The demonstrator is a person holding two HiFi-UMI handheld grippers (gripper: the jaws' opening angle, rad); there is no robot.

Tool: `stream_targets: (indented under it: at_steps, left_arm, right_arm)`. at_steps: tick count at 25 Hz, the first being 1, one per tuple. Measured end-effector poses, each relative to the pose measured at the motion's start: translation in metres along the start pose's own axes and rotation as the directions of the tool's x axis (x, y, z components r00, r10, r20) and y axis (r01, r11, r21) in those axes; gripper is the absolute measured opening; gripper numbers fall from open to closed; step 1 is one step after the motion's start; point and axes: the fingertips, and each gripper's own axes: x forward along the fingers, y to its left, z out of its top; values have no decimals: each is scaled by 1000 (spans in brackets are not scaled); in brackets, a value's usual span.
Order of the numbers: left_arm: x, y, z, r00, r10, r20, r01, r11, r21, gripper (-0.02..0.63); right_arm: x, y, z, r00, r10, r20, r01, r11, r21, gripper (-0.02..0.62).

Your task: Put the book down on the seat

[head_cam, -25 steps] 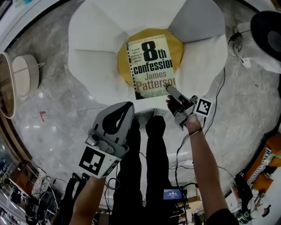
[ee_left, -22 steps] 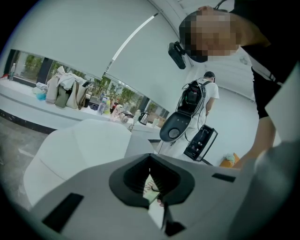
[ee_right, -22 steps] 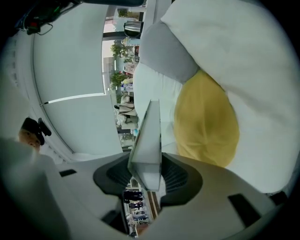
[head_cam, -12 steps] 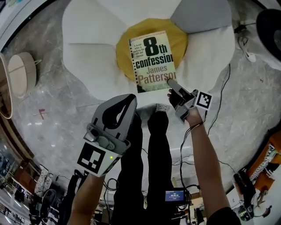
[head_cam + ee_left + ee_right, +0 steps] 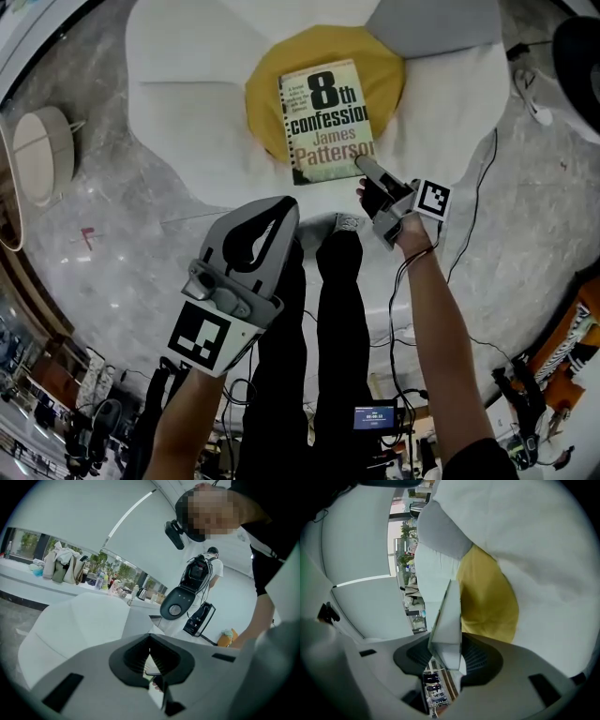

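Right gripper (image 5: 362, 166) jaws pinch book (image 5: 323, 112) corner (over yellow seat (image 5: 386, 66)); lower flat, then release. Left gripper (image 5: 277, 208) idle, jaws closed.

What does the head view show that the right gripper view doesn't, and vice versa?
Head view only: the book's front cover with its title, the left gripper, the person's legs. Right gripper view only: the book edge-on, both fingers pressing on its corner. Both: the book over the yellow seat cushion of the white chair, held by the right gripper.
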Motion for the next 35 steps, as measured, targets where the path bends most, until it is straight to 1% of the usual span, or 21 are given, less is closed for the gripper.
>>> stream_targets:
  at_steps: [4, 7, 11, 13, 16, 17, 21, 26, 31, 35]
  left_arm:
    - [-1, -1, 0, 1000, -2, -3, 2, 1000, -3, 9]
    - [-1, -2, 8, 1000, -10, 16, 10, 1000, 17, 9]
    - [-1, -2, 12, 1000, -6, 17, 5, 1000, 17, 9]
    - [0, -2, 12, 1000, -5, 15, 4, 1000, 11, 9]
    - [1, -4, 11, 1000, -7, 4, 7, 1000, -2, 9]
    - [2, -5, 10, 1000, -8, 1, 8, 1000, -3, 9]
    - [4, -6, 7, 1000, -5, 0, 5, 1000, -8, 9]
    - [7, -6, 1, 1000, -11, -6, 11, 1000, -15, 9]
    - [6, -4, -1, 1000, -14, -21, 14, 1000, -10, 9]
    - [5, 1, 2, 1000, -6, -16, 6, 1000, -4, 9]
  right_arm:
    - [1, -7, 2, 999, -47, 14, 47, 999, -5, 184]
    - [2, -10, 1, 996, -92, 8, 93, 996, -18, 186]
    - [4, -15, -1, 989, -148, -9, 147, 987, -65, 223]
    - [4, -20, -2, 981, -190, -25, 187, 978, -97, 247]
    - [4, -25, -3, 968, -248, -39, 242, 962, -127, 267]
    - [4, -26, -3, 965, -258, -42, 250, 959, -132, 270]
    - [8, -30, -4, 966, -256, -44, 251, 964, -92, 278]
    - [4, -47, -3, 945, -325, -41, 319, 942, -107, 298]
    - [-3, -55, -2, 930, -366, -39, 359, 925, -124, 307]
    - [-8, -60, 1, 919, -395, -26, 389, 913, -123, 307]
